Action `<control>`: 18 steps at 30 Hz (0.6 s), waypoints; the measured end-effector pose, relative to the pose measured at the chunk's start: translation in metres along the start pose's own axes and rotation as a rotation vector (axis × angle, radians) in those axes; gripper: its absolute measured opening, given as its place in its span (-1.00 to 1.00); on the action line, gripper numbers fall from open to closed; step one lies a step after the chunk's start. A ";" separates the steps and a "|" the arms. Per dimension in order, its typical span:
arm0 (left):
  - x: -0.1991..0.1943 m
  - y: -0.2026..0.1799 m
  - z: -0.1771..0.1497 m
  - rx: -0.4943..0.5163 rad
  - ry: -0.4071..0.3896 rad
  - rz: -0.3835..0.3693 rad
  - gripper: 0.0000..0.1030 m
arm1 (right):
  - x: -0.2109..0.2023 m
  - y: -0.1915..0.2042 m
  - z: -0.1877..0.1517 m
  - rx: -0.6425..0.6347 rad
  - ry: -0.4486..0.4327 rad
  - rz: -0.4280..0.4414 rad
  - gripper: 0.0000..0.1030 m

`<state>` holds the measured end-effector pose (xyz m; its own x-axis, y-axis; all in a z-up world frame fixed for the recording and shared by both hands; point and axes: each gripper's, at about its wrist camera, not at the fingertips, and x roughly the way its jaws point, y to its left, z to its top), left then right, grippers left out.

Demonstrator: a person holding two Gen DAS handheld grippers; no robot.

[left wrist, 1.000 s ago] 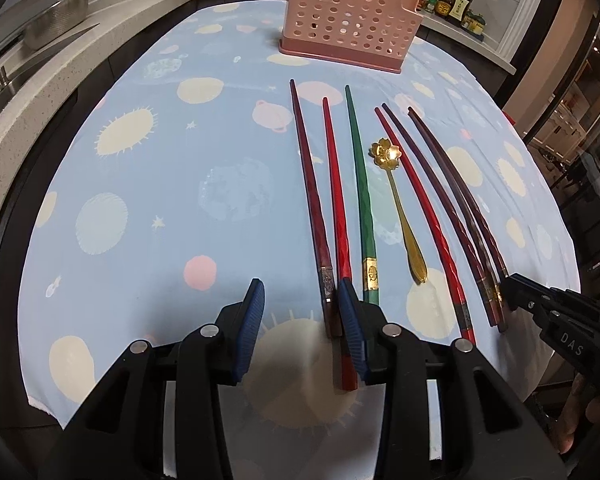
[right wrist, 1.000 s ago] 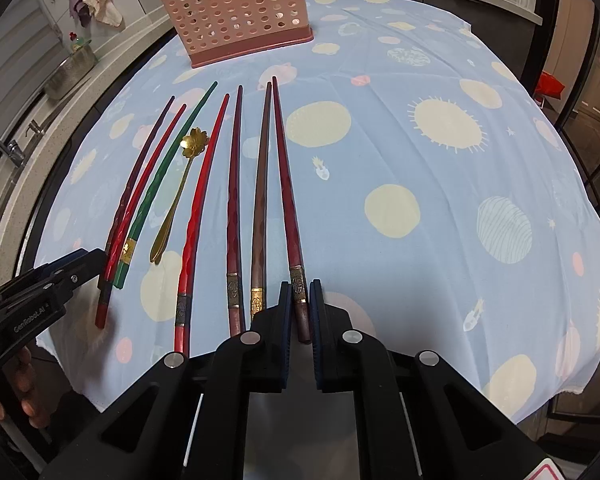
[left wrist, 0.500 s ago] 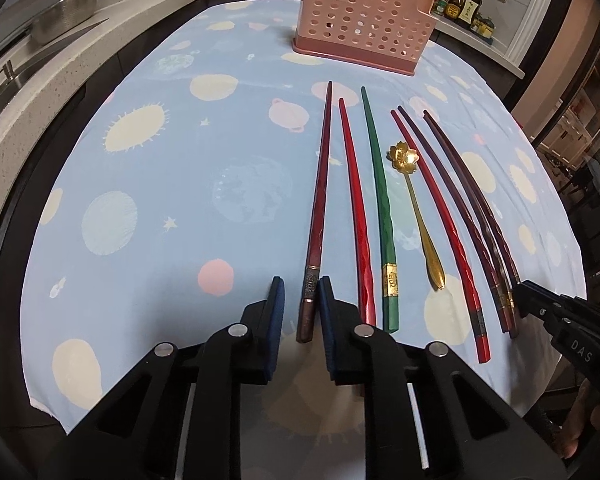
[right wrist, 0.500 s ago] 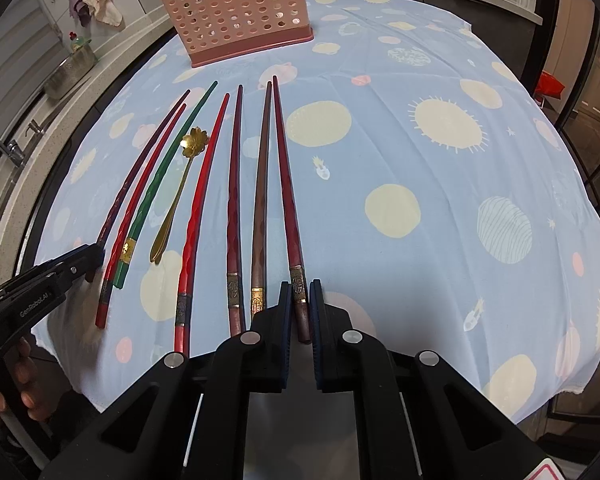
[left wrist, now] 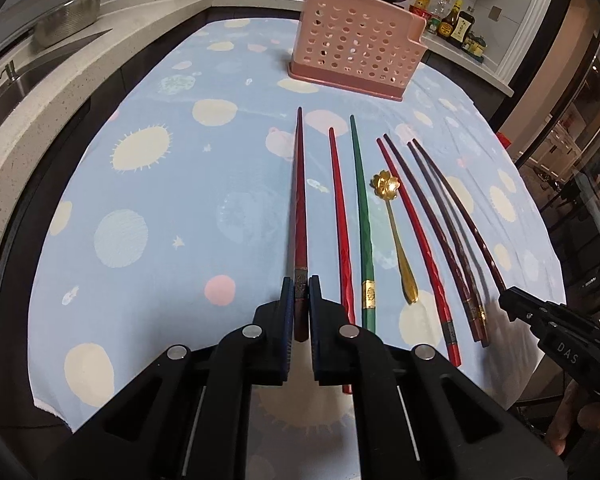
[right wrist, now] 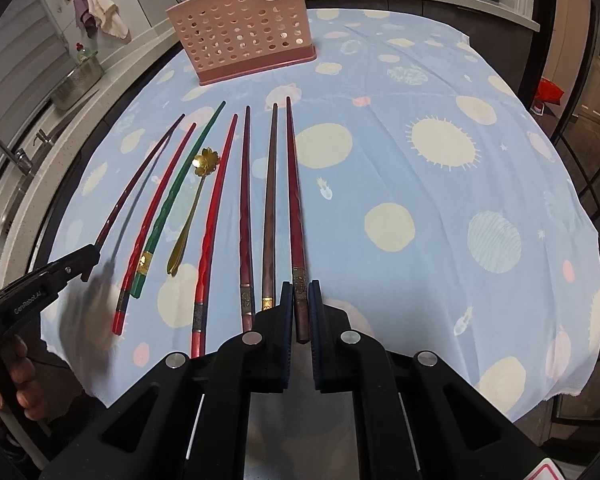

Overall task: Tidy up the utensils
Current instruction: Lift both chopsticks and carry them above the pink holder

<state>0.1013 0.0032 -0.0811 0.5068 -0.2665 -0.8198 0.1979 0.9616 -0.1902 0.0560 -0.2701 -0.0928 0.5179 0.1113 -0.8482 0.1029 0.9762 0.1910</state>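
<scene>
Lifted dark red chopstick (left wrist: 300, 216) clamped in left hand-held gripper (left wrist: 299, 308), right hand-held gripper (right wrist: 299, 308) clamping another, pink basket (left wrist: 356, 52) contents unclear

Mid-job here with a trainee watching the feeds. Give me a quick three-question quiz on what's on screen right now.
1. True or false: the jaws of the left gripper stand open.
2. In the left wrist view, which colour is the chopstick just left of the gold spoon? A green, B blue, C white.
3. Leaving out the one in each gripper, how many chopsticks lie on the tablecloth?

Key
1. False: they are shut on a dark red chopstick. The right gripper is likewise shut on the rightmost chopstick.
2. A, the green chopstick.
3. Five.
</scene>
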 end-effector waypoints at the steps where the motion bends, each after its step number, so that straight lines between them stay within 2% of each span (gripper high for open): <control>1: -0.004 0.000 0.003 -0.002 -0.010 -0.002 -0.87 | -0.004 0.001 0.002 0.001 -0.011 0.004 -0.86; 9: -0.045 -0.004 0.033 -0.008 -0.123 -0.029 -0.87 | -0.045 0.004 0.030 0.018 -0.119 0.046 -0.86; 18: -0.084 -0.003 0.090 -0.022 -0.266 -0.041 -0.87 | -0.089 0.001 0.091 0.021 -0.274 0.072 -0.86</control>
<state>0.1336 0.0168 0.0366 0.7021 -0.3100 -0.6410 0.2060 0.9502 -0.2338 0.0871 -0.2962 0.0272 0.7348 0.1230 -0.6670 0.0733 0.9633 0.2584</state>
